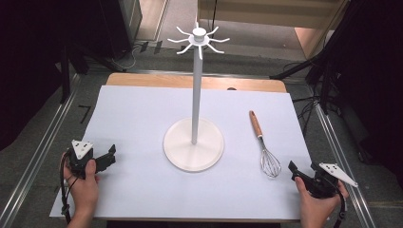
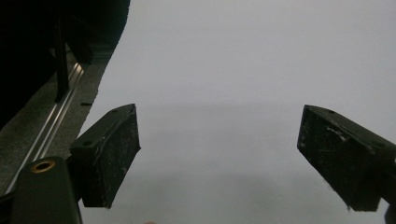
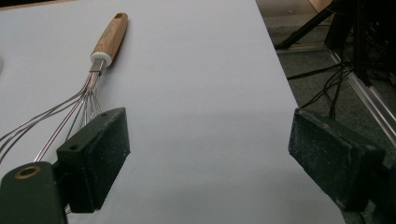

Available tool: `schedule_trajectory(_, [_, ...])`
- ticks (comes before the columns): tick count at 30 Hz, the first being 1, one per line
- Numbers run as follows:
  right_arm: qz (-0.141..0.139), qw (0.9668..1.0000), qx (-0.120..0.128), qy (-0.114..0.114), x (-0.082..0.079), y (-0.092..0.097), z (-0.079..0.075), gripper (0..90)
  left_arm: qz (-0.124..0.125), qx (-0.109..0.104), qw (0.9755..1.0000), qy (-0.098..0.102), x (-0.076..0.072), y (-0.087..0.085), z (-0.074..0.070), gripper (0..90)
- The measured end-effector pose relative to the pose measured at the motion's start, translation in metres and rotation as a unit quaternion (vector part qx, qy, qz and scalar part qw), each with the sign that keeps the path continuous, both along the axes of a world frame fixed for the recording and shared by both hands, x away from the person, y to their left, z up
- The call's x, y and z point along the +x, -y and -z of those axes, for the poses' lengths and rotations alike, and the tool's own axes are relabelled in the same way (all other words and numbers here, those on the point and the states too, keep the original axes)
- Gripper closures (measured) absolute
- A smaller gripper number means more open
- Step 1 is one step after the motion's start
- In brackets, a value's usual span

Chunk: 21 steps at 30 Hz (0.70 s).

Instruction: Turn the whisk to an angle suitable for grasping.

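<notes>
A whisk (image 1: 264,145) with a wooden handle and wire loops lies on the white sheet (image 1: 142,123), right of centre. A tall white stand (image 1: 195,95) with curved hooks at its top rises from a round base in the middle. My right gripper (image 1: 294,171) rests near the sheet's front right corner, jaws open and empty, just right of the whisk's wires. In the right gripper view the whisk (image 3: 88,74) lies beyond and behind the left jaw of that gripper (image 3: 210,149). My left gripper (image 1: 111,154) sits at the front left, open and empty. Its own view has that gripper (image 2: 219,154) over bare sheet.
The sheet covers a wooden table (image 1: 190,81). Metal rails (image 1: 38,156) run along both sides on the grey floor. Cables and dark stand legs (image 1: 328,85) lie off the right edge. A rail and dark equipment (image 2: 56,84) appear left of the sheet.
</notes>
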State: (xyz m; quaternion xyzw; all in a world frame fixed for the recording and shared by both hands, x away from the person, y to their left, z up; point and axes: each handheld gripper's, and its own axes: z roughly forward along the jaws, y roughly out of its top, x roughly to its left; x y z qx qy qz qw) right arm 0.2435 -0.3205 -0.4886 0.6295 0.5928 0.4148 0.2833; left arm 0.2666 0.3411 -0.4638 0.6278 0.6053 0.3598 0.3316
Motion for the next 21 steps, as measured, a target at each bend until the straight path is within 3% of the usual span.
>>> schedule_trajectory(3, [-0.005,1.0,-0.001,0.002,0.0,0.0,0.0,10.0,0.001,0.002,1.0,-0.001,0.0,0.0,0.0,13.8])
schedule_trajectory(5, [-0.001,1.0,0.006,-0.004,0.001,0.001,-0.001,14.3,0.001,0.003,1.0,0.0,0.0,0.001,0.0,13.9])
schedule_trajectory(7, [-0.006,0.9996,0.008,-0.026,0.005,0.002,-0.002,14.2,0.001,0.004,1.0,0.0,0.0,0.001,0.0,13.8])
schedule_trajectory(13, [-0.021,0.9986,-0.018,-0.044,0.013,-0.001,-0.013,19.0,0.001,0.006,1.0,-0.002,0.0,0.001,0.0,13.8])
schedule_trajectory(14, [-0.03,0.9973,-0.034,-0.058,0.017,-0.003,-0.018,21.2,0.001,0.007,1.0,-0.002,0.0,0.001,0.0,13.9])
schedule_trajectory(15, [-0.03,0.9973,-0.034,-0.058,0.017,-0.003,-0.018,21.2,0.001,0.007,1.0,-0.002,0.0,0.001,0.0,13.9])
schedule_trajectory(18, [-0.046,0.9918,-0.075,-0.093,0.025,-0.009,-0.027,21.5,0.002,0.009,1.0,-0.003,0.0,0.001,0.0,13.9])
schedule_trajectory(20, [-0.049,0.9906,-0.077,-0.102,0.027,-0.011,-0.029,21.5,0.002,0.008,1.0,-0.004,0.0,0.001,0.0,13.9])
schedule_trajectory(21, [-0.059,0.988,-0.081,-0.118,0.032,-0.013,-0.033,21.5,0.002,0.008,1.0,-0.003,0.0,0.001,0.0,13.8])
